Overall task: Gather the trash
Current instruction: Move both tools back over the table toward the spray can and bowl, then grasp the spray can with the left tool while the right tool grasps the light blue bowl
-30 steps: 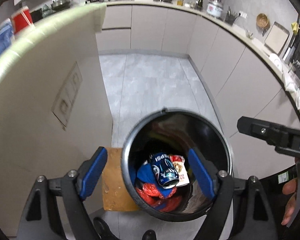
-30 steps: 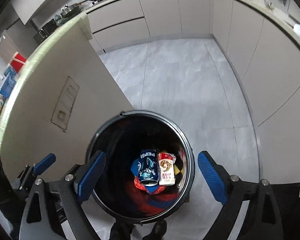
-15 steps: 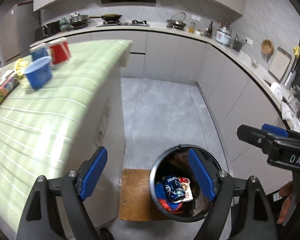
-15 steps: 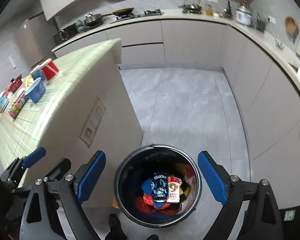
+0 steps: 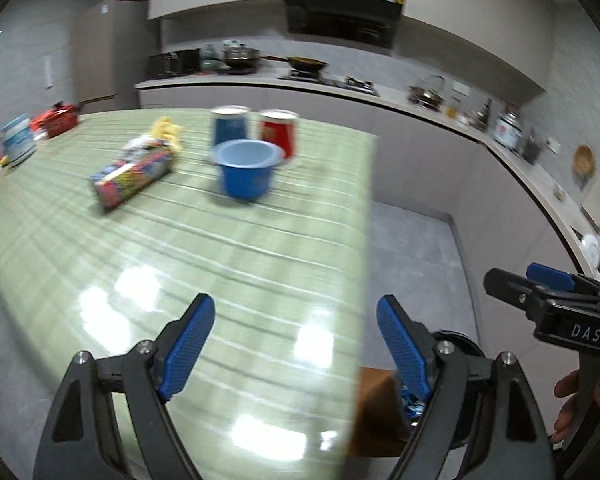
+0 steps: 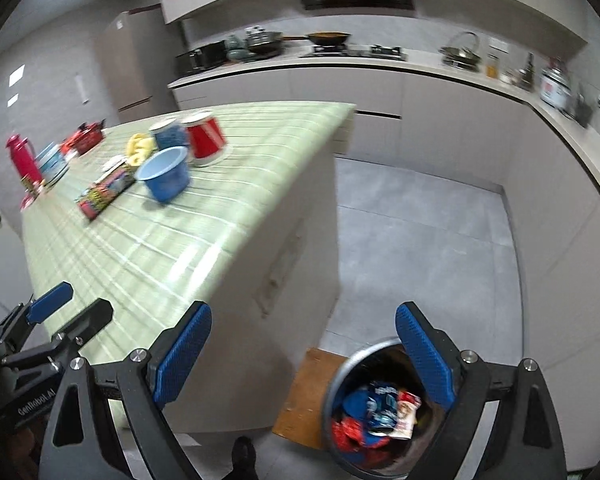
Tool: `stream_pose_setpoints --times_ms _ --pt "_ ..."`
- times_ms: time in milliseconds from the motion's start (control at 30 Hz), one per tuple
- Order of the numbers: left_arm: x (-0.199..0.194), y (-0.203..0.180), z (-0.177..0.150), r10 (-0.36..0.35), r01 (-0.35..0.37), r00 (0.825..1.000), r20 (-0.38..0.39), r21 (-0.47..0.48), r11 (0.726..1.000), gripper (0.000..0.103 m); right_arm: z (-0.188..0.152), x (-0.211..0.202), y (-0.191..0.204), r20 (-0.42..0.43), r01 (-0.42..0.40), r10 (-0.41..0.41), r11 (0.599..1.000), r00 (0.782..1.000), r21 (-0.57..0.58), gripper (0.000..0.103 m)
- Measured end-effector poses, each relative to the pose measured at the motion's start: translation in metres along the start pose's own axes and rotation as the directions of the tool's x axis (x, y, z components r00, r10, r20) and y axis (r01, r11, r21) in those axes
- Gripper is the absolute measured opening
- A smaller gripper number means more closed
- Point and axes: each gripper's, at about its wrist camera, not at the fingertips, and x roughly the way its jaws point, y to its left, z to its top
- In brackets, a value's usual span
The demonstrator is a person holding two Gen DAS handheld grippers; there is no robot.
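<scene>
Bin's trash (image 6: 380,408) — clear only right-wrist.

Left gripper (image 5: 296,346): black triangular-frame arms, silver screws, blue ribbed pads (image 5: 186,346); white "GenRobot.AI" lettering on its body, seen from the right wrist view. Right gripper (image 6: 304,354): same build; white "DAS" lettering on its side. Dark shoe (image 6: 244,456), probably black, at lower edge.

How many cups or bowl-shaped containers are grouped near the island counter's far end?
3: a blue bowl nearest the camera, upright and open; behind it a blue cup and a red cup side by side. Motion blur may hide smaller ones.
</scene>
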Motion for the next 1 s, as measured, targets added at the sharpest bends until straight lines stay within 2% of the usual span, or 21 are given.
stream_pose_setpoints --times_ms 133,500,567,633,967,1000 --pt "-0.002 0.045 0.006 0.044 -0.043 0.999 0.021 -0.034 0.998 0.084 0.013 0.010 0.038 0.012 -0.017 0.018 0.999 1.000 -0.049 0.102" --pt "0.022 0.134 0.032 0.097 -0.095 0.995 0.021 -0.071 0.993 0.084 0.050 0.060 0.135 0.042 -0.031 0.037 0.989 0.998 -0.146 0.103" --pt "0.029 0.149 0.039 0.095 -0.093 0.995 0.033 -0.063 0.994 0.084 0.057 0.068 0.146 0.066 -0.058 0.068 0.989 0.996 -0.136 0.103" --pt "0.038 0.164 0.047 0.099 -0.097 0.994 0.036 -0.050 0.994 0.084 0.065 0.078 0.156 0.071 -0.054 0.064 0.990 0.995 -0.127 0.103" --pt "0.100 0.215 0.085 0.076 -0.076 0.997 -0.031 -0.009 0.997 0.085 0.091 0.135 0.185 0.002 -0.006 0.007 0.995 1.000 -0.100 0.103" --pt "0.105 0.217 0.087 0.070 -0.070 0.997 -0.035 -0.005 0.998 0.088 0.092 0.141 0.185 -0.006 -0.001 0.001 0.996 1.000 -0.094 0.103"
